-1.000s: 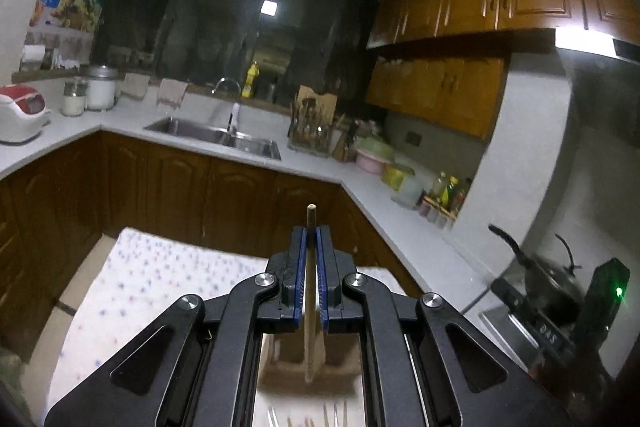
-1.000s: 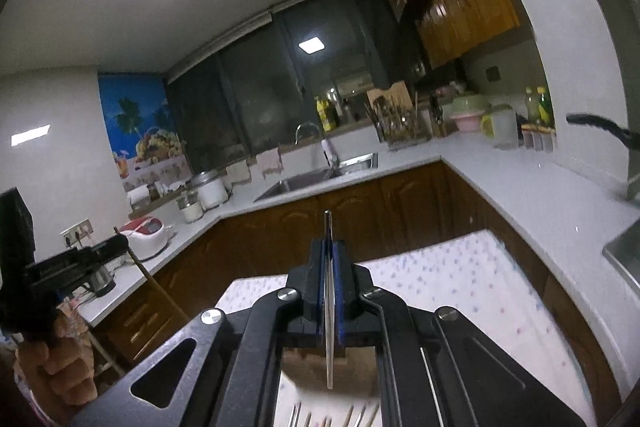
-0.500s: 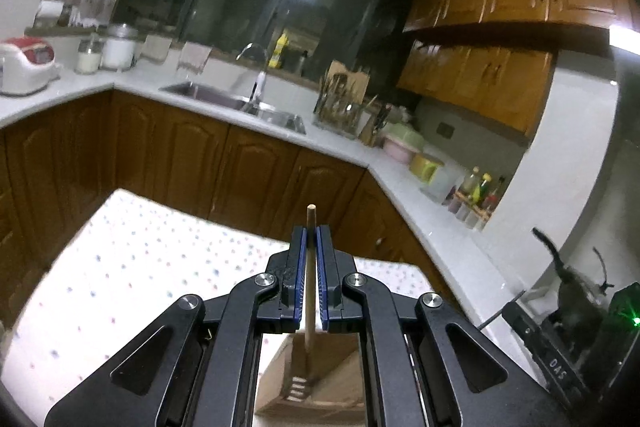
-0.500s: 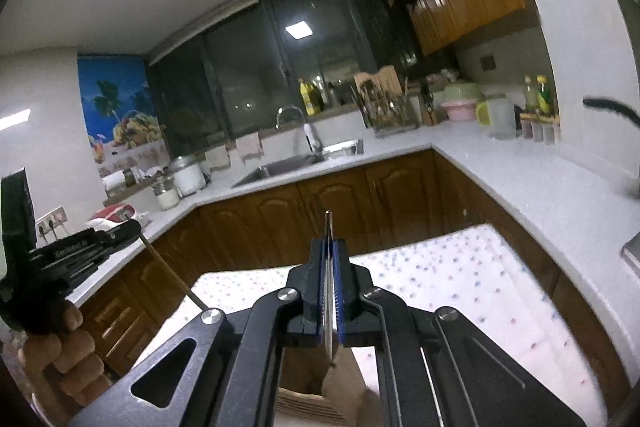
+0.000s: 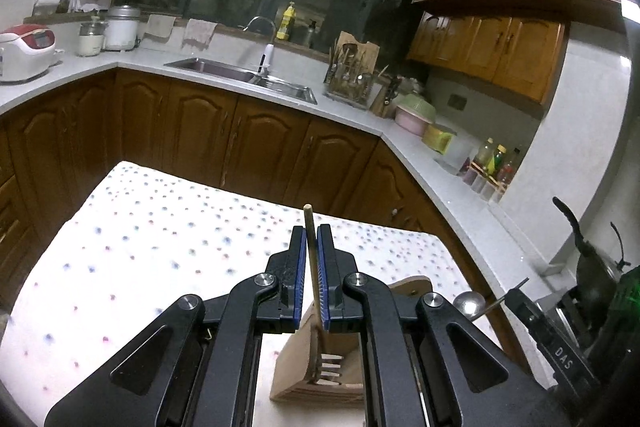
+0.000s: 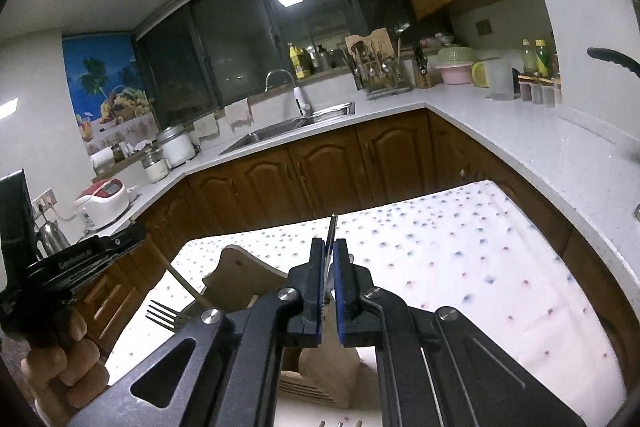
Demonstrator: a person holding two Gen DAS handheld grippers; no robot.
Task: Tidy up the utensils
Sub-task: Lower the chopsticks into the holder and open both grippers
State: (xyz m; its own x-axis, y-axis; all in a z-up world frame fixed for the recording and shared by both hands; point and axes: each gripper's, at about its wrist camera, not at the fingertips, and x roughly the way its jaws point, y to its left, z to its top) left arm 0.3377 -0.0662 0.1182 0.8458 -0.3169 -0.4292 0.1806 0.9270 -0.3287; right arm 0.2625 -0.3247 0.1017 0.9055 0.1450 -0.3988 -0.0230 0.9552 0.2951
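- Two grippers loaded: left gripper [image 5: 311, 283] pinches a wooden-handled fork [image 5: 316, 291], tines down over the wooden holder [image 5: 404, 297].
- Right gripper [image 6: 327, 291] clamps a thin metal utensil [image 6: 330, 233] — type unclear.
- Keep the fork vertical, centre tines on the slot, lower slowly — release only once seated.

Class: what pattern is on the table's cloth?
White cloth with small multicoloured dots; left wrist view shows it best.

The tablecloth [image 5: 160, 239] is white with small blue, red and purple dots. Both the left gripper [image 5: 311, 259] and the right gripper [image 6: 329, 269] are black with blue finger pads. The fork handle [image 5: 312, 267] and the slotted holder [image 5: 320, 375] are pale wood. Base cabinets [image 5: 200, 131] are dark brown; the countertop [image 5: 352, 115] is white.
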